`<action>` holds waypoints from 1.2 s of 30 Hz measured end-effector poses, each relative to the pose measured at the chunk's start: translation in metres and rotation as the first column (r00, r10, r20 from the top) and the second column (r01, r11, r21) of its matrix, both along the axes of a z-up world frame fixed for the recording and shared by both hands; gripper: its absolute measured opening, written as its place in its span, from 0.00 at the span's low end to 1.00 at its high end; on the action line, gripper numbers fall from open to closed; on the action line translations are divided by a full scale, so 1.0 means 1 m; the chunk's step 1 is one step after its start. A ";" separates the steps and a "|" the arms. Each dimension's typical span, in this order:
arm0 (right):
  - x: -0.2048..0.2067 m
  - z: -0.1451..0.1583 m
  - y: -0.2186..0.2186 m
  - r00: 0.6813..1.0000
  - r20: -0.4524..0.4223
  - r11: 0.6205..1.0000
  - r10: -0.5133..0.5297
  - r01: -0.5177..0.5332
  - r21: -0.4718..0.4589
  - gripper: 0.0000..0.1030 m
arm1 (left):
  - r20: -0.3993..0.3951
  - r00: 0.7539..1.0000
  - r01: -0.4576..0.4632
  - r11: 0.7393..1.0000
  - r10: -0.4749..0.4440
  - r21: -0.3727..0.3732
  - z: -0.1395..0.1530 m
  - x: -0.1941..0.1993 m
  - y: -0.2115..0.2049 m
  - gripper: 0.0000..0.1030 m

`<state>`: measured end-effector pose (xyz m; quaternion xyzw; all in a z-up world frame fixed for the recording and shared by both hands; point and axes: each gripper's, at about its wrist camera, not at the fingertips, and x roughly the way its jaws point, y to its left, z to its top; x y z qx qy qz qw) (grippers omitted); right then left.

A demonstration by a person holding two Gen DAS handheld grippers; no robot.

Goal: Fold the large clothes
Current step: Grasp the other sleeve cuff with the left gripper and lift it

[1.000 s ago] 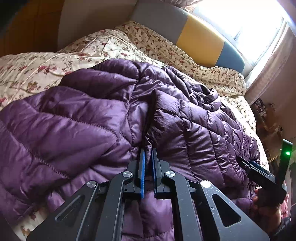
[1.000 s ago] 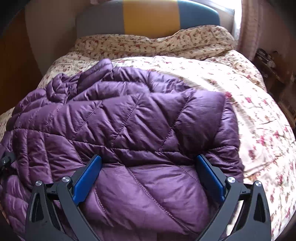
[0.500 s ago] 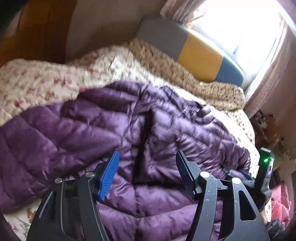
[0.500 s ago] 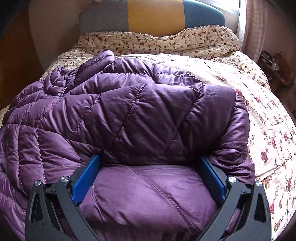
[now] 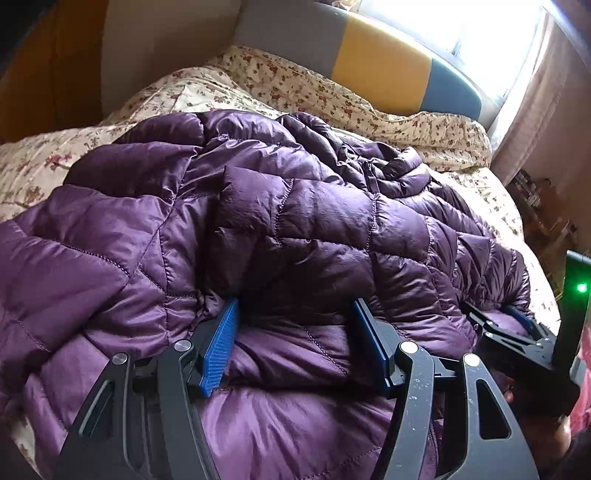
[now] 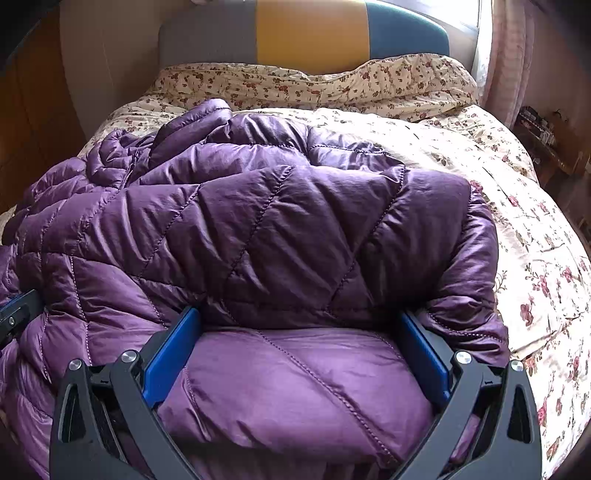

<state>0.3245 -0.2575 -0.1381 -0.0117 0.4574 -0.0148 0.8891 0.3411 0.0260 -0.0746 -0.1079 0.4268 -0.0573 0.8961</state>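
Item: purple quilted puffer coat [image 5: 295, 229], large, heaped across floral bedspread [image 6: 517, 206], near edge of bed [image 6: 258, 35], headboard beyond.

Condition: partly folded; upper layer doubled over lower panel, rounded fold edge at right side in right wrist view. Collar and zip bunched toward far left of heap.

Handling, judged: light for its bulk, soft, springy with fill; likely to puff back after pressing. Shiny shell, probably slippery; thin pinches liable to slide out. Not fragile.

Where to take hold, judged: hem corners or stitched seams, gathering both layers; thick padded middle to be avoided.

Left gripper [image 5: 295, 341]: jaws spread to a middling width, just been opening, straddling a ridge of padding; pads not seen pressing, nothing gripped.

Right gripper [image 6: 295, 354]: jaws wide apart, astride lower panel, pads alongside fabric; no clamping visible.

Also present: curtain [image 6: 506, 59] at window side.
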 end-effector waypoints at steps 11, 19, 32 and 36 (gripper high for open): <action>0.001 0.000 0.001 1.000 0.004 1.000 0.000 0.000 -0.007 0.98 | 0.007 0.995 -0.096 0.990 0.097 -0.105 0.036 -0.061 0.053 0.67; 0.001 -0.001 0.001 1.000 0.006 1.000 -0.001 0.001 -0.013 0.98 | -0.030 0.969 -0.248 0.957 0.247 -0.148 0.033 -0.134 0.121 0.67; 0.000 0.000 0.001 1.000 0.009 1.000 -0.002 0.003 -0.013 0.98 | -0.141 0.686 -0.713 0.622 0.714 -0.323 0.012 -0.318 0.300 0.67; 0.000 0.000 0.000 1.000 0.010 1.000 -0.003 0.003 -0.013 0.98 | -0.183 0.572 -0.777 0.456 0.799 -0.435 0.002 -0.345 0.343 0.67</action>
